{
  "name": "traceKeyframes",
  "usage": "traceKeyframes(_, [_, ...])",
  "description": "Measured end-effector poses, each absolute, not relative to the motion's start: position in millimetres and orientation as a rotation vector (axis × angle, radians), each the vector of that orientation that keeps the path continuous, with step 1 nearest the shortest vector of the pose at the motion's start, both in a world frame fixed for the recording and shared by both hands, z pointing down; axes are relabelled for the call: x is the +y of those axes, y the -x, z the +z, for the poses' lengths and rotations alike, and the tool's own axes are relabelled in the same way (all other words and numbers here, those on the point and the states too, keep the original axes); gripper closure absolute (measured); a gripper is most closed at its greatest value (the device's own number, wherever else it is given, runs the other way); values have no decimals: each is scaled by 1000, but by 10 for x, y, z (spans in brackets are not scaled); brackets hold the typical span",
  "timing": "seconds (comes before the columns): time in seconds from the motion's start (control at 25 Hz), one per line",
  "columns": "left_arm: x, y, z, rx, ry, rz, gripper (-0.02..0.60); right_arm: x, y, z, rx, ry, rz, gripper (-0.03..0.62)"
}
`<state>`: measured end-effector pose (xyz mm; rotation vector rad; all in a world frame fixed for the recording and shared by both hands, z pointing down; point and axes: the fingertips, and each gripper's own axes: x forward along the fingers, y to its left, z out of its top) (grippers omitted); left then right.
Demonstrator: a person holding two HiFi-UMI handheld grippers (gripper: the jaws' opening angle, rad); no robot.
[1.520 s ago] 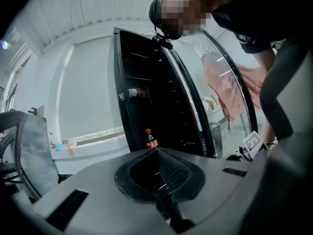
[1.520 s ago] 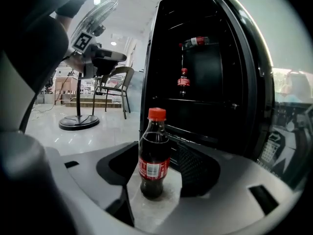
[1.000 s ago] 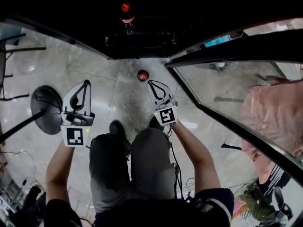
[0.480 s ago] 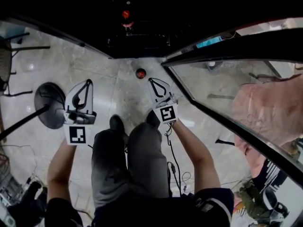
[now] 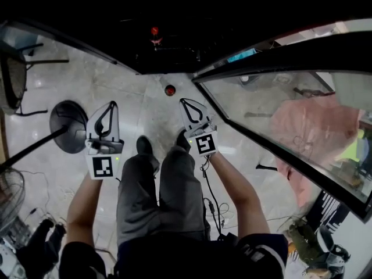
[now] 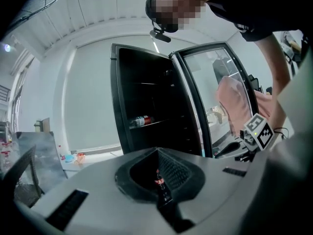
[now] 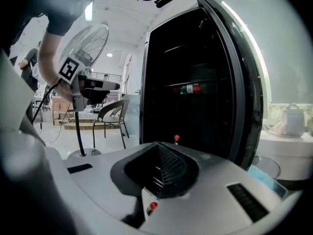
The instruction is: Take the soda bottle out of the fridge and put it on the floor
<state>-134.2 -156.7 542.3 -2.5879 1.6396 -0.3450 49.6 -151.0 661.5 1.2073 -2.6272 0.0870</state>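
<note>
1. Soda bottle (image 5: pixel 170 90), red-capped, stands upright on the pale floor (image 5: pixel 139 100) just in front of the open fridge (image 5: pixel 174 51). It is a little beyond the tips of the 2 grippers and touched by neither.
2. At the far left, a round black stand base (image 5: pixel 68 127) sits on the floor near the left gripper.
3. Left gripper (image 5: pixel 111 105) is clenched on nothing, its jaws meeting at the tips. It points toward the fridge, and the left gripper view shows the standing bottle through the loop of the jaws.
4. Between the 2 grippers are the person's legs (image 5: pixel 160 196).
5. Inside the dark fridge, a 2nd bottle (image 5: pixel 154 32) lies on its side on a shelf.
6. Right gripper (image 5: pixel 183 102) is likewise clenched and empty, aimed at the fridge interior.
7. To the right, the glass door (image 5: pixel 261 100) stands swung open, and a pink cloth (image 5: pixel 314 127) shows through the glass.
</note>
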Motion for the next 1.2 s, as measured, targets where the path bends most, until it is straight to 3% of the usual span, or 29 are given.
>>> traceKeyframes(1.2, [-1553,1138,2908,1774,2603,-244,558,-1464,-530,3227,-2726,-1354,160,574])
